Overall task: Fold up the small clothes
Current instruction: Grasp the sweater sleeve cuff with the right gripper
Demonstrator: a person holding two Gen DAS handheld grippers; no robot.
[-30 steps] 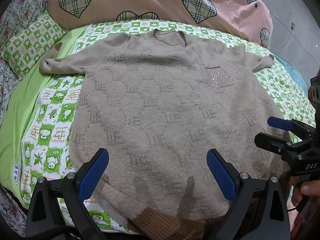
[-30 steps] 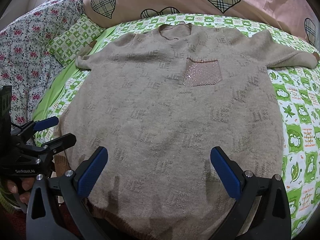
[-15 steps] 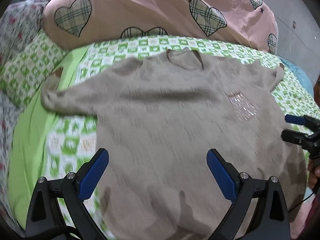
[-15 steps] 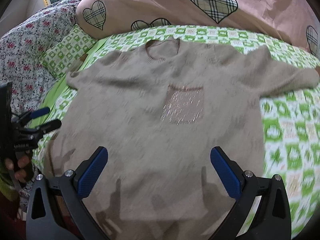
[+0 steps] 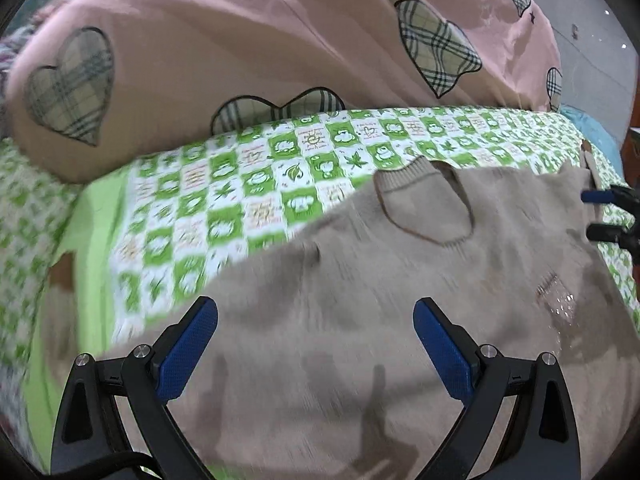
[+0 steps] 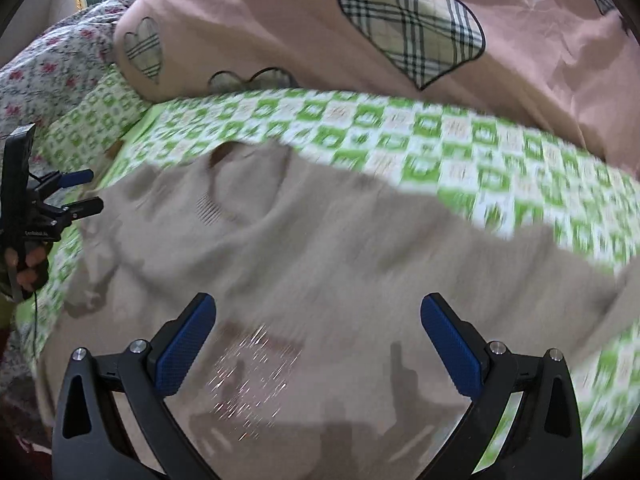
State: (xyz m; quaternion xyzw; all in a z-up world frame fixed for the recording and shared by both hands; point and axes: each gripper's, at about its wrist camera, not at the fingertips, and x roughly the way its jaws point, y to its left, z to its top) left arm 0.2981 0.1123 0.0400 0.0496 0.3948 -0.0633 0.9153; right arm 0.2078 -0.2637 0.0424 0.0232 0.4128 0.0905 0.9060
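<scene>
The bed [image 5: 256, 184] fills both views, spread with a green-and-white checked sheet [image 6: 460, 140]; at its far end lies a big pink duvet [image 5: 260, 40] sewn with plaid hearts, and a floral cover [image 6: 52, 64] shows at the left edge of the right wrist view. The beige knit sweater [image 5: 360, 300] lies front-up and spread flat on the sheet, its ribbed neckline [image 5: 424, 208] toward the duvet and one sleeve [image 6: 560, 264] reaching out across the checks; much of it is blurred. A sparkly chest pocket [image 6: 248, 376] sits on its front, just ahead of the right hand-held gripper [image 6: 318, 344]; that gripper hangs above the sweater with blue pads spread wide, nothing between them. The left hand-held gripper [image 5: 316, 350] hangs above the sweater's other half, likewise spread wide and empty. A hand [image 6: 26, 264] grasps the left tool's handle.
</scene>
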